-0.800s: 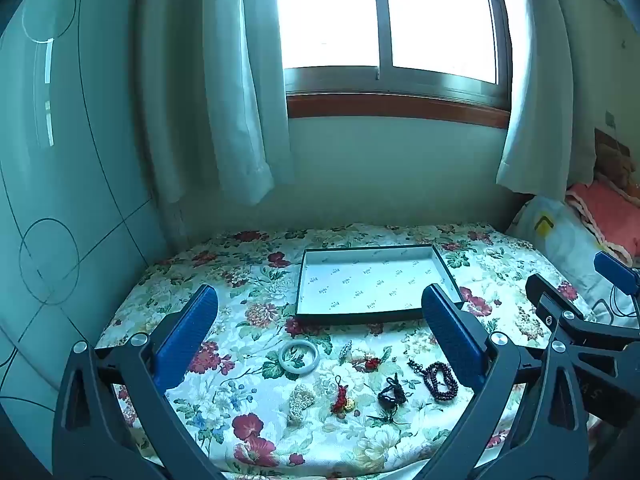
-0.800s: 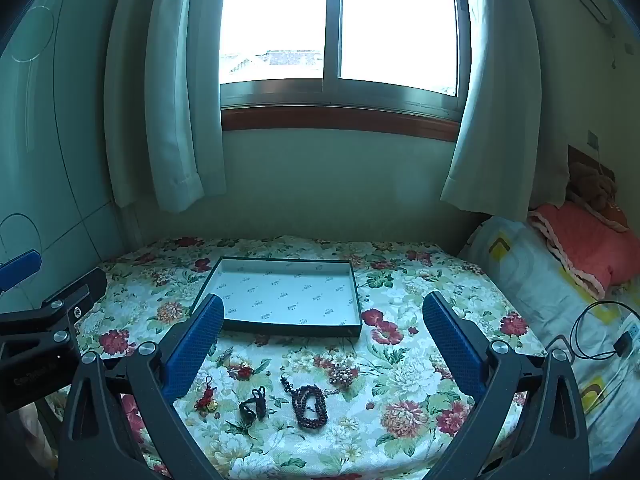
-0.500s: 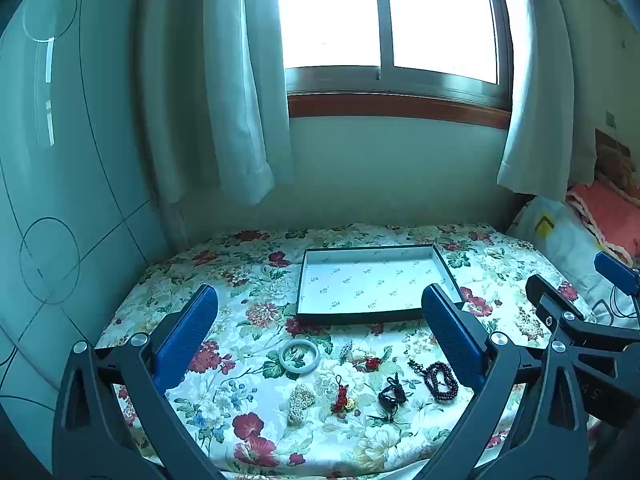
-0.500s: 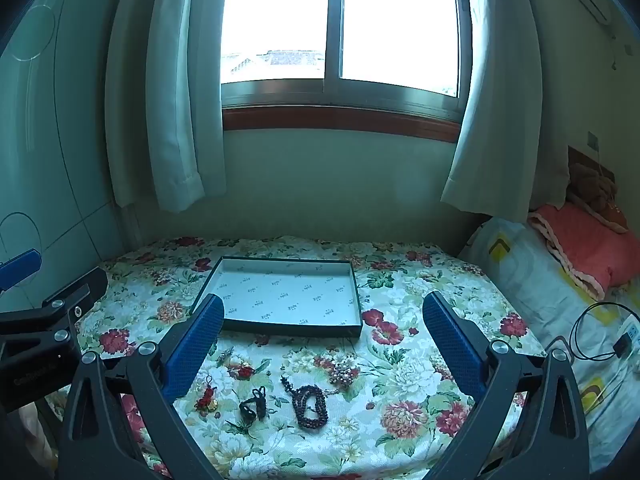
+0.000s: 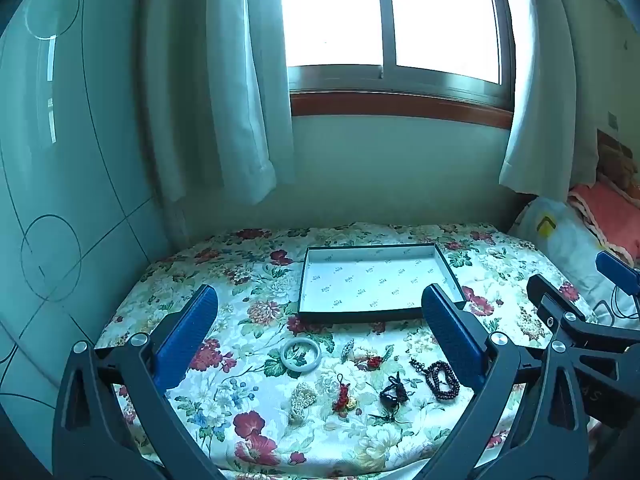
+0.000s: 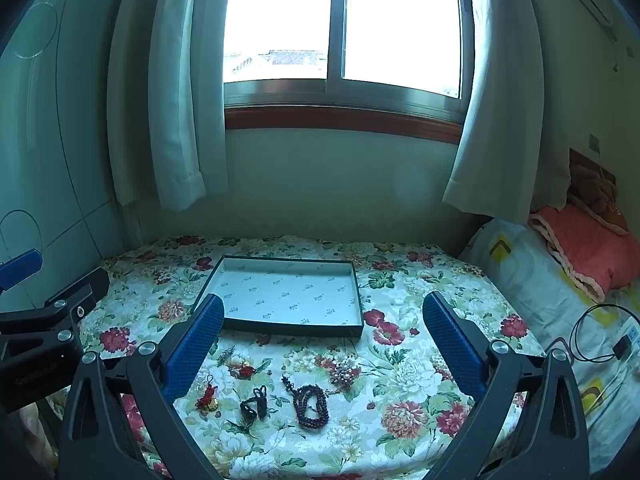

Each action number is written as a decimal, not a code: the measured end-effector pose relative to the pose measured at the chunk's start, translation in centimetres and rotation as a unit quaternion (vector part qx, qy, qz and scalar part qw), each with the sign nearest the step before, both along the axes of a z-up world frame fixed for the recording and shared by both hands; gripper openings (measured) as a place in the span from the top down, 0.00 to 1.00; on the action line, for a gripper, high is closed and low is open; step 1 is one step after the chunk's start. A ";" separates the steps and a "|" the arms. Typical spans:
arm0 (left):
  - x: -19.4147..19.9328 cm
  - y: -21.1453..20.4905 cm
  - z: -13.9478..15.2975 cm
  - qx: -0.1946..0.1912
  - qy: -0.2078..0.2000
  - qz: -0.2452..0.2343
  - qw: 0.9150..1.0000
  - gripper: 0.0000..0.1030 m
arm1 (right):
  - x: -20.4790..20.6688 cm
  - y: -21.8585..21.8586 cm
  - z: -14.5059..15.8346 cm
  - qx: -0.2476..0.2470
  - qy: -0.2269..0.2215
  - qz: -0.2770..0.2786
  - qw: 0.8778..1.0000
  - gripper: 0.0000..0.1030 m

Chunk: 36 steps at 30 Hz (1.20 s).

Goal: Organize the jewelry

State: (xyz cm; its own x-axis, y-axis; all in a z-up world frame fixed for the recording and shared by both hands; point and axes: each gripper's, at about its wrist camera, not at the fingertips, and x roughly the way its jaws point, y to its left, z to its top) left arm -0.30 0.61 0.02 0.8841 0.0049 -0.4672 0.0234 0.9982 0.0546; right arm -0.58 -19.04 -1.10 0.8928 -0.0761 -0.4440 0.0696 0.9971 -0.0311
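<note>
An empty dark-rimmed tray [image 5: 360, 316] [image 6: 296, 330] with a white lining lies on the floral cloth. In front of it lie a pale jade bangle [image 5: 301, 354], a white bead cluster [image 5: 302, 396], a red knot charm [image 5: 343, 396] [image 6: 206, 396], a black cord pendant [image 5: 392, 394] [image 6: 254, 402], a dark bead bracelet [image 5: 442, 380] [image 6: 312, 406] and a pearl cluster [image 6: 344, 372]. My left gripper [image 5: 320, 308] is open and empty, held above the near edge. My right gripper [image 6: 324, 316] is open and empty, beside it to the right.
The floral cloth [image 5: 248, 304] covers a surface against the wall under a window [image 5: 384, 20] with curtains. A tiled wall [image 5: 60, 200] stands at the left. Pillows [image 6: 560, 264] and a black cable [image 6: 600, 336] lie at the right.
</note>
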 end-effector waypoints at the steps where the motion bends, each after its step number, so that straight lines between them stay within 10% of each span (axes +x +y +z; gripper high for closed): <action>1: 0.1 -0.2 -0.5 0.001 0.000 0.000 1.000 0.02 | 0.1 0.2 -0.1 -0.001 0.001 0.001 1.000 0.04; 36: 0.0 -0.1 -0.7 -0.003 0.001 0.002 1.000 0.02 | 0.0 0.2 -0.2 -0.003 0.002 0.000 1.000 0.04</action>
State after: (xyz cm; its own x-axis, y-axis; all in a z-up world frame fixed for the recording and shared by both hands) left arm -0.26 0.50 -0.65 0.8830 0.0053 -0.4694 0.0203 0.9986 0.0495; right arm -0.63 -18.81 -1.31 0.8907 -0.0796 -0.4475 0.0703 0.9968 -0.0375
